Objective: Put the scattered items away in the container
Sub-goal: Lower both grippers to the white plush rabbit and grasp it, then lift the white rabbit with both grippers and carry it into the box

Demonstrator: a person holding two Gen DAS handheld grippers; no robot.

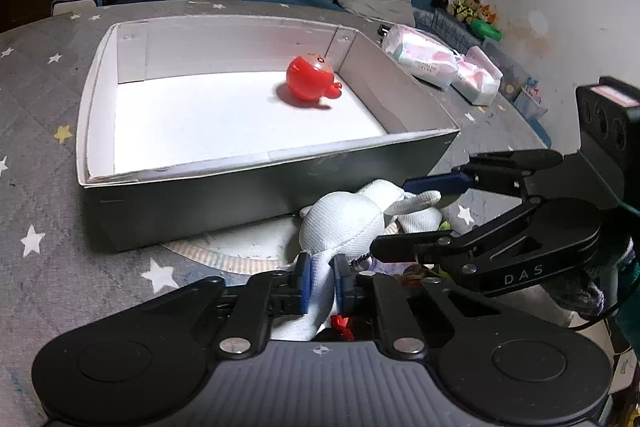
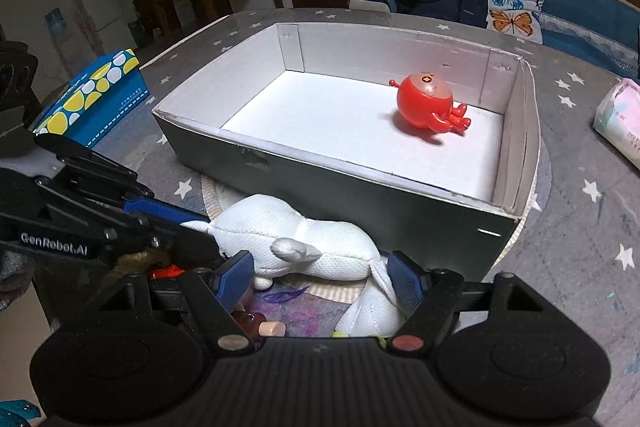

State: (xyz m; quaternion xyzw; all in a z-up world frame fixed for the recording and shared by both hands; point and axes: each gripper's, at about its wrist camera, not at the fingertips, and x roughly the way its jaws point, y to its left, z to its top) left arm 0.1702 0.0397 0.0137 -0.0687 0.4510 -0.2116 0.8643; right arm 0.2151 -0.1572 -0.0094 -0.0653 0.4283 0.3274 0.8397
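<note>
Left hand-held gripper (image 1: 320, 277) clenched on white plush toy (image 1: 340, 223) lying on the worktop at box's (image 1: 260, 187) 6 o'clock, right hand-held gripper (image 2: 320, 277) released astride it: lift clear over near wall, drop beside red toy (image 1: 310, 79).

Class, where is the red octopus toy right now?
In both wrist views the red octopus toy lies alone inside the open box, near its far right corner.
</note>
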